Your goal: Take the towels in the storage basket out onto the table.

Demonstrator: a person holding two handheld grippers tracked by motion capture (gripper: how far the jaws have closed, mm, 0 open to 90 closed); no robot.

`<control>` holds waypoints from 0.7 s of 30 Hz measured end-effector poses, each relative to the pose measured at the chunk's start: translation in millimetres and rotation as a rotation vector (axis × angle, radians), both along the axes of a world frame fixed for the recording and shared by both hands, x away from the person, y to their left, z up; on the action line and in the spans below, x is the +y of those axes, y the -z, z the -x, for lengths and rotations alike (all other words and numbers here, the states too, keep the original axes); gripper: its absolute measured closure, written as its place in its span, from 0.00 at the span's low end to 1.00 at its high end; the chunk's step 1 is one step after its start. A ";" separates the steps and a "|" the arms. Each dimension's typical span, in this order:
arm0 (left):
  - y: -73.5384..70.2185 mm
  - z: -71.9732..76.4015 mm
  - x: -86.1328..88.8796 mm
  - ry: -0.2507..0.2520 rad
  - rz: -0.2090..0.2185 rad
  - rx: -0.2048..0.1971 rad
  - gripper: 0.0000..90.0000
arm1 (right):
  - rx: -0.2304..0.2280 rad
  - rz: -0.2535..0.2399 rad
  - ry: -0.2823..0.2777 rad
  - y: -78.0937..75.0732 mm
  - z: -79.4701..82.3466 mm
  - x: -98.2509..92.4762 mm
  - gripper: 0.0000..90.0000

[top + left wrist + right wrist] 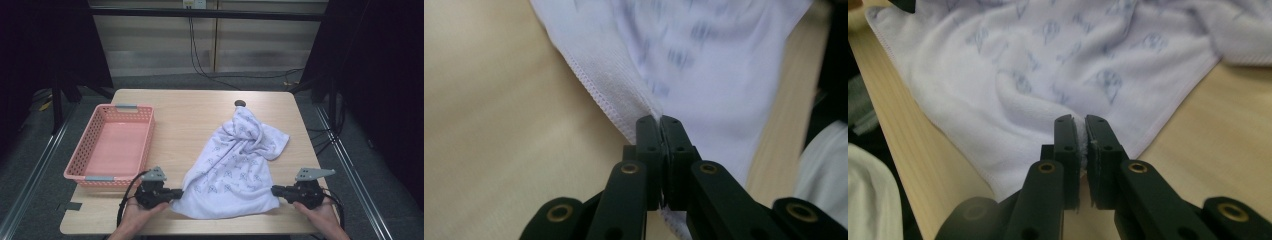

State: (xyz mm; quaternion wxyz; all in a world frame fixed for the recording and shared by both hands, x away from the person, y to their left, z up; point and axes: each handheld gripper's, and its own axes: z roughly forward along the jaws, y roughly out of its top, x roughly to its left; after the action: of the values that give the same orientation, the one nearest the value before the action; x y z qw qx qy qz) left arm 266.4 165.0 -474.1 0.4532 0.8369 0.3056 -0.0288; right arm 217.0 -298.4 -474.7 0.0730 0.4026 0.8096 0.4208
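Observation:
A white towel (235, 165) with a pale blue print lies crumpled on the wooden table, its far end bunched up. My left gripper (179, 193) is shut on the towel's near left corner (644, 107), and the hem runs right into the closed jaws. My right gripper (274, 190) is shut on the near right corner of the towel (1013, 95), with a bit of white cloth pinched between its jaws. Both grippers sit low at the table's front edge, each pointing inward toward the cloth.
A pink plastic basket (145, 125) stands empty at the table's left side. A small dark round thing (240, 103) lies near the far edge. Bare tabletop (185, 115) lies between basket and towel. Cables trail over the floor beyond the table.

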 end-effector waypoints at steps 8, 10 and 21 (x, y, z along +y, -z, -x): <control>-63.6 -35.0 1.5 -0.059 0.165 -0.104 0.98 | -0.152 -0.141 0.089 -51.9 -37.3 -14.8 0.95; -80.3 -43.2 1.0 -0.070 0.181 -0.133 0.98 | -0.184 -0.167 0.102 -66.9 -46.6 -16.4 0.95; -147.1 -94.2 -1.3 -0.152 0.260 -0.216 0.98 | -0.316 -0.236 0.163 -147.8 -105.6 -31.6 0.96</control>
State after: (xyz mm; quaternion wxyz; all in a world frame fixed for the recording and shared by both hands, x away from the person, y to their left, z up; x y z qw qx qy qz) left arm 360.6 163.7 -327.0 0.5885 0.7440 0.3114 0.0565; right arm 322.6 -330.1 -326.8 0.1851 0.4014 0.6981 0.5633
